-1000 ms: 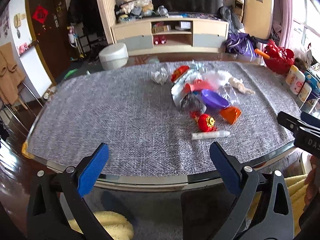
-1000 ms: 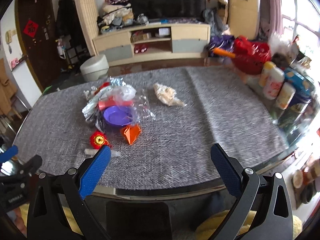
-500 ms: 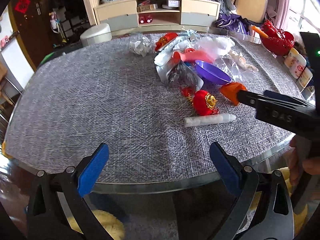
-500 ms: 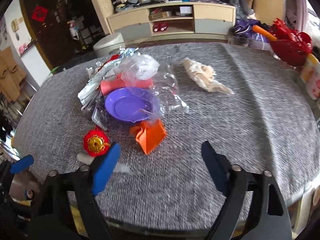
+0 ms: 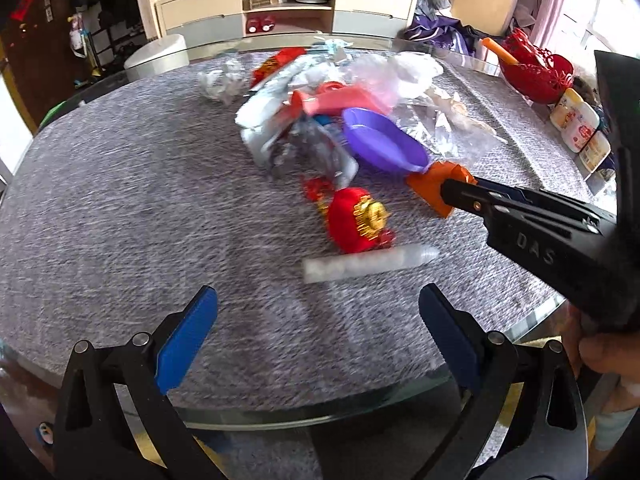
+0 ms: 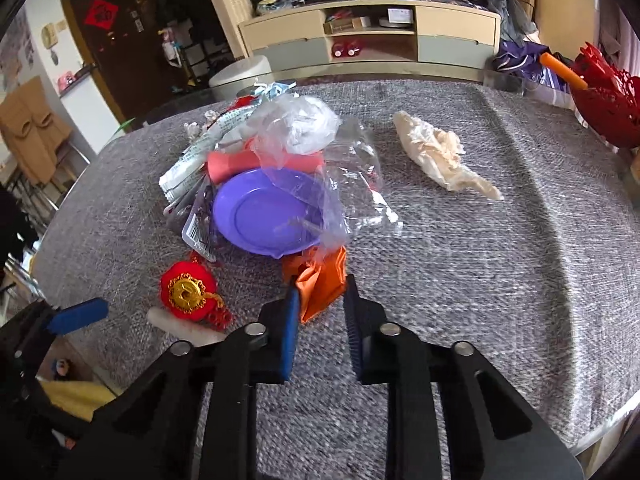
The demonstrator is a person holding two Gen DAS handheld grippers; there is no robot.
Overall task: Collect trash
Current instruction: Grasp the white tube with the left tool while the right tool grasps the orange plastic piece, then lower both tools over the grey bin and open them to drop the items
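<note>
Our right gripper (image 6: pixel 320 300) has just been closing and now pinches the orange wrapper (image 6: pixel 320 280), lying at six o'clock of the purple plate (image 6: pixel 264 216), to lift it from the worktop (image 6: pixel 480 280). Our left gripper (image 5: pixel 316 316) waits spread wide and empty.

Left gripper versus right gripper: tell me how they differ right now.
The left gripper stands wide open over bare tablecloth; the right gripper has just been closing, its jaws narrow around the orange wrapper. Left holds nothing; right pinches the wrapper. Both have blue pads and black frames.
</note>
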